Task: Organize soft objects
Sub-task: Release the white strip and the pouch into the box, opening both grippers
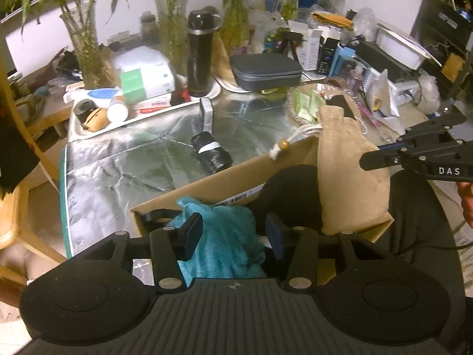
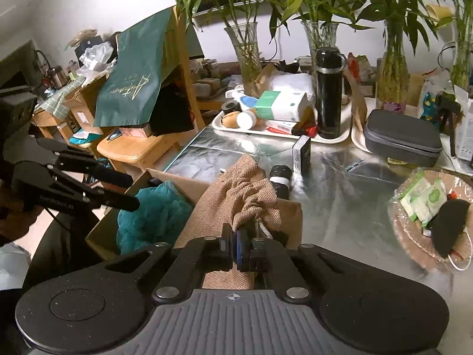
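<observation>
1. While the silver-covered tabletop [image 1: 124, 159] is filling most of both views, a cardboard box [image 1: 207, 183] is sitting at its near edge, toward six o'clock.
2. Inside the box, a teal fluffy cloth [image 1: 224, 230] is lying at the left end, at about six o'clock in the left wrist view.
3. A tan burlap pouch [image 2: 236, 195] is hanging over the box's right end, at about three o'clock of the teal cloth; its drawstring with a wooden bead [image 1: 283, 143] is trailing onto the box rim.
4. The left gripper [image 1: 233, 230] is hovering over the teal cloth, its fingers [image 1: 193, 230] released and standing apart on either side of the fabric without pressing it.
5. The right gripper [image 2: 236, 248] is gripping a fold of the burlap pouch, its fingers clenched on the cloth.
</observation>
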`<state>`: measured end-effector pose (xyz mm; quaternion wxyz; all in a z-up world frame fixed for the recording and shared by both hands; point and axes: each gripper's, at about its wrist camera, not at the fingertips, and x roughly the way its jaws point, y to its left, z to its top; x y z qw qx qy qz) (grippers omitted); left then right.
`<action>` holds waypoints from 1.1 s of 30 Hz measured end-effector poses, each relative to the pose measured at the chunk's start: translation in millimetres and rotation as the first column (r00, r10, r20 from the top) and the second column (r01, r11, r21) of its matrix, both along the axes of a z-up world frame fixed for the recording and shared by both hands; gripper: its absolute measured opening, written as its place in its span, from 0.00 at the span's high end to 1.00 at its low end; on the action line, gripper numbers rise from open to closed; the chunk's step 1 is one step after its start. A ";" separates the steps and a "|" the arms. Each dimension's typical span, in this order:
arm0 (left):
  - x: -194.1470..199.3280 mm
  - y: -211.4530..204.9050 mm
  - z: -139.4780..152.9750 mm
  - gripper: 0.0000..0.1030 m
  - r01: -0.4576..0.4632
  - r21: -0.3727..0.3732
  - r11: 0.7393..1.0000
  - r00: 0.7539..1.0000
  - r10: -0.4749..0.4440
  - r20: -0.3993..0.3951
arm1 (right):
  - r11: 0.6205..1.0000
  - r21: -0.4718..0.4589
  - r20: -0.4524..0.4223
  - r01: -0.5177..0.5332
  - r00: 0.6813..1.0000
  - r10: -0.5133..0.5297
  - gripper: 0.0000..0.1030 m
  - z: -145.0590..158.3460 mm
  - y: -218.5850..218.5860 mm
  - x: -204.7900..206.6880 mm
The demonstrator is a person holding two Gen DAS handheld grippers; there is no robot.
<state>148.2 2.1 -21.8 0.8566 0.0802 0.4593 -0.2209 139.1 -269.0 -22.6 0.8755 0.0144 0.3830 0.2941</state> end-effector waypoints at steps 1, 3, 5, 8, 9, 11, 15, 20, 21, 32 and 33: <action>-0.5 1.6 0.3 0.55 -0.001 0.005 1.000 1.000 0.001 0.002 | 1.000 -0.002 0.000 -0.005 1.000 0.005 0.96 0.0 1.3 -0.5; -1.1 3.6 0.6 0.55 -0.005 0.020 1.000 1.000 0.005 0.008 | 1.000 0.001 0.000 -0.012 1.000 0.012 0.96 0.4 4.7 -0.8; -1.4 7.7 0.3 0.55 -0.015 0.025 1.000 1.000 0.014 0.009 | 1.000 -0.001 0.001 -0.020 1.000 0.020 0.96 0.4 8.9 0.0; -2.6 12.4 0.1 0.55 -0.025 0.028 0.999 1.000 0.025 0.010 | 0.999 0.000 0.004 -0.039 0.999 0.039 0.96 2.2 15.9 0.6; -2.6 14.3 0.0 0.55 -0.026 0.030 0.999 1.000 0.026 0.011 | 0.999 0.000 0.006 -0.047 0.999 0.047 0.96 3.2 18.2 0.9; -3.6 15.9 0.0 0.55 -0.029 0.033 0.999 1.000 0.029 0.010 | 0.998 0.001 0.009 -0.061 0.998 0.061 0.96 5.4 22.9 1.3; -4.8 18.4 -0.3 0.54 -0.022 0.041 0.999 1.000 0.021 0.017 | 0.994 0.008 0.012 -0.107 0.994 0.107 0.95 8.4 32.4 1.6; -2.8 21.4 -2.1 0.54 -0.031 0.051 0.998 0.999 0.030 0.014 | 0.981 -0.060 -0.055 -0.183 0.982 0.180 0.76 -7.2 52.8 8.8; -2.8 21.8 -2.1 0.54 -0.034 0.054 0.998 0.999 0.033 0.017 | 0.981 -0.089 -0.059 -0.173 0.984 0.169 0.53 -12.1 55.4 10.3; 0.2 28.9 -5.4 0.53 -0.047 0.061 0.997 0.999 0.046 0.026 | 0.984 -0.116 -0.017 -0.136 0.991 0.135 0.03 -17.5 49.4 9.4; 0.2 28.8 -5.3 0.52 -0.048 0.063 0.997 0.998 0.047 0.029 | 0.984 -0.118 -0.014 -0.132 0.991 0.131 0.02 -16.7 48.4 9.4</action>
